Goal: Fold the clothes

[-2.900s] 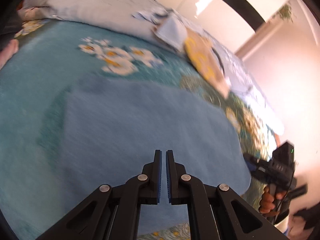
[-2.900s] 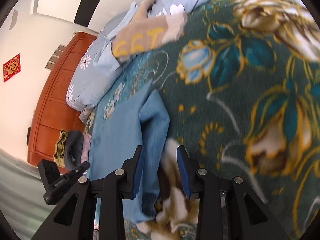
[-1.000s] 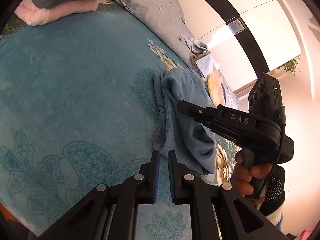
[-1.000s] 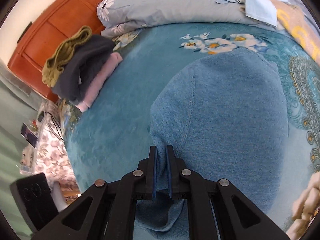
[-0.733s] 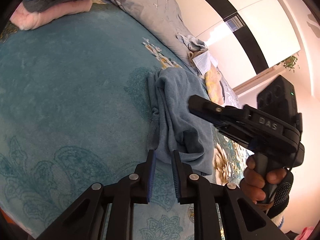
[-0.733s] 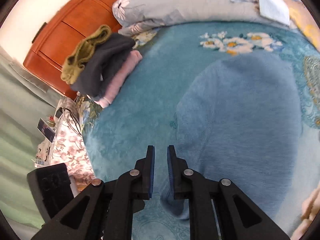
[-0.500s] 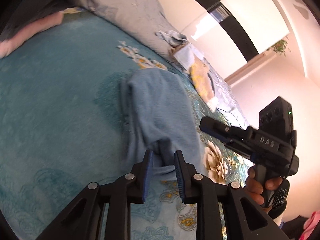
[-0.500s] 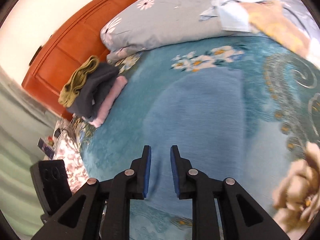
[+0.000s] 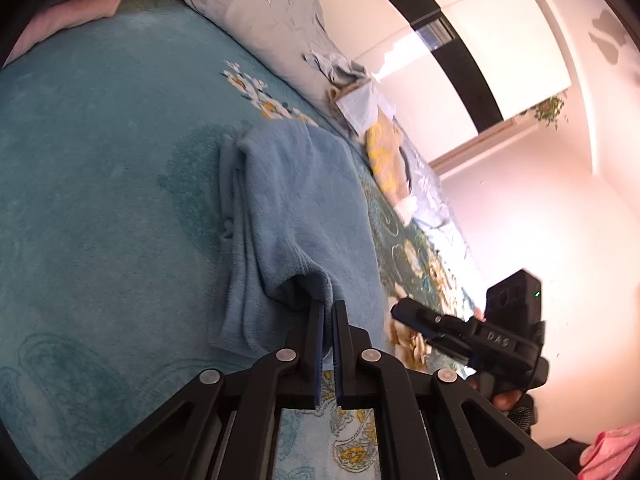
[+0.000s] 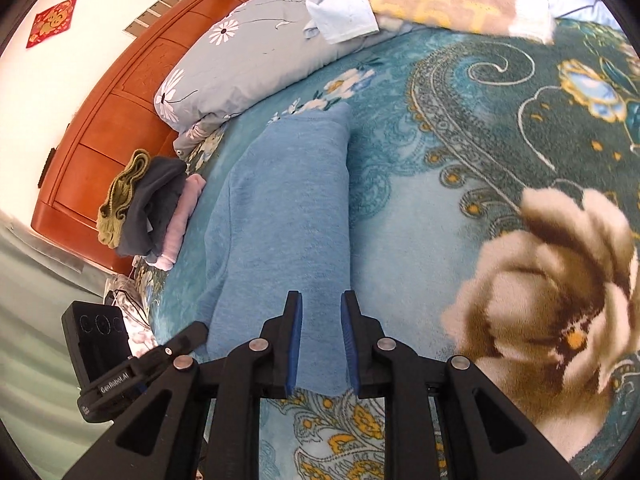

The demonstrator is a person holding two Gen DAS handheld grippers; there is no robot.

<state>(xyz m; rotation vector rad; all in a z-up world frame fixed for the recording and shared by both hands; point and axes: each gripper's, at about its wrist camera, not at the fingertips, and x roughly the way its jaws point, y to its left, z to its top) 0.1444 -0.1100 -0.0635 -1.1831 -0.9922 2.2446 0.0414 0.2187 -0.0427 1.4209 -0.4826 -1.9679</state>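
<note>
Left wrist view: the left claw (image 9: 328,312) is nipped down on a raised corner of the blue garment (image 9: 296,200), its jaws nearly together with a ridge of cloth pinched between them.
Garment: it lies folded into a long strip on the teal floral blanket (image 9: 100,208) of the bed, layered edges showing along its left side (from this camera).
Right claw, seen from the left: the right claw (image 9: 404,314) hangs just off the garment's right edge, with a bit of the hand (image 9: 506,400) gripping it visible below.
Right wrist view: the right claw (image 10: 319,312) stands open, jaws well parted, gripping nothing (only the near end of the blue strip sits between and beyond its fingers).
Contact there: I cannot tell whether those fingers touch the cloth or hover just above.
Left claw, seen from the right: its tip (image 10: 196,334) meets the garment's near left corner.
Stack: a pile of folded clothes (image 10: 148,208) sits near the garment on the bed, by the wooden headboard (image 10: 120,92).
Far end: a grey flowered pillow (image 10: 248,48) lies beyond, with a tan garment with yellow lettering (image 10: 440,4) draped over it.
</note>
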